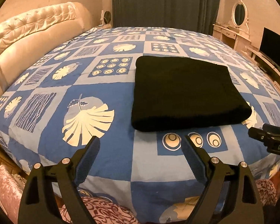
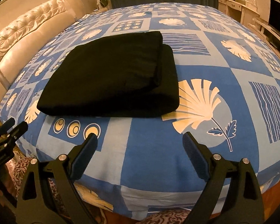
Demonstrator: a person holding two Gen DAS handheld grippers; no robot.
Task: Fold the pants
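The black pants (image 1: 184, 93) lie folded into a flat rectangle on the blue patterned bed cover (image 1: 80, 85). In the right wrist view the pants (image 2: 112, 78) show stacked layers, with an upper fold edge on their right side. My left gripper (image 1: 141, 143) is open and empty, held above the near edge of the bed, short of the pants. My right gripper (image 2: 140, 140) is open and empty, near the bed's front edge, right of the pants. Each gripper shows at the edge of the other's view: the right one (image 1: 268, 136) and the left one (image 2: 9, 130).
A cream tufted headboard (image 1: 28, 33) runs along the left. Dark curtains (image 1: 164, 3) hang behind the bed. A white dresser with an oval mirror (image 1: 239, 15) and a dark screen (image 1: 274, 50) stand at the right. Patterned fabric (image 1: 102, 211) lies below the bed's near edge.
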